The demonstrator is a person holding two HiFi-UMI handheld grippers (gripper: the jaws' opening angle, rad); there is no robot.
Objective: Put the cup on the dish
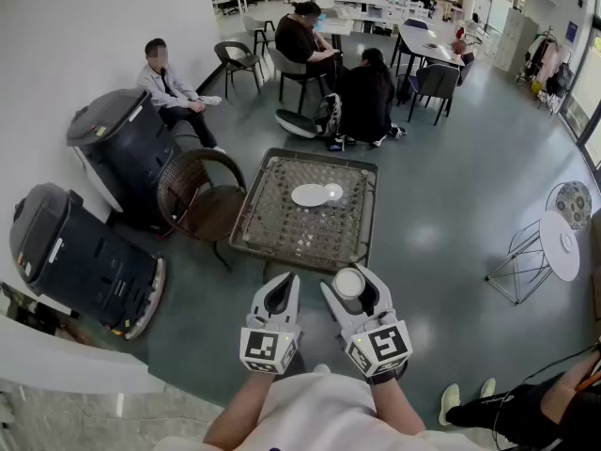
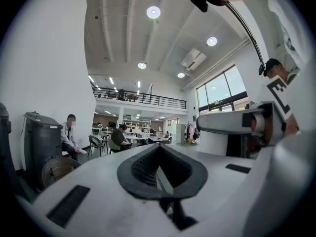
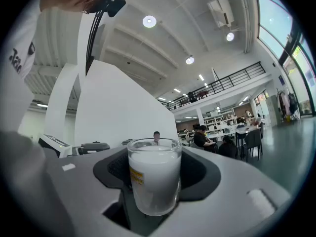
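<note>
My right gripper is shut on a glass cup with a white filling and a yellow label. The cup stands upright between the dark pads of the right gripper. It hangs over the floor, just short of the near edge of a low wicker-topped table. A white dish lies near the middle of that table, with a small round white thing touching its right side. My left gripper is beside the right one, shut and holding nothing.
A wicker chair stands left of the table. Two dark wheeled machines sit along the left wall. Three people sit beyond the table. A white round side table is at the right, and a person's feet at the lower right.
</note>
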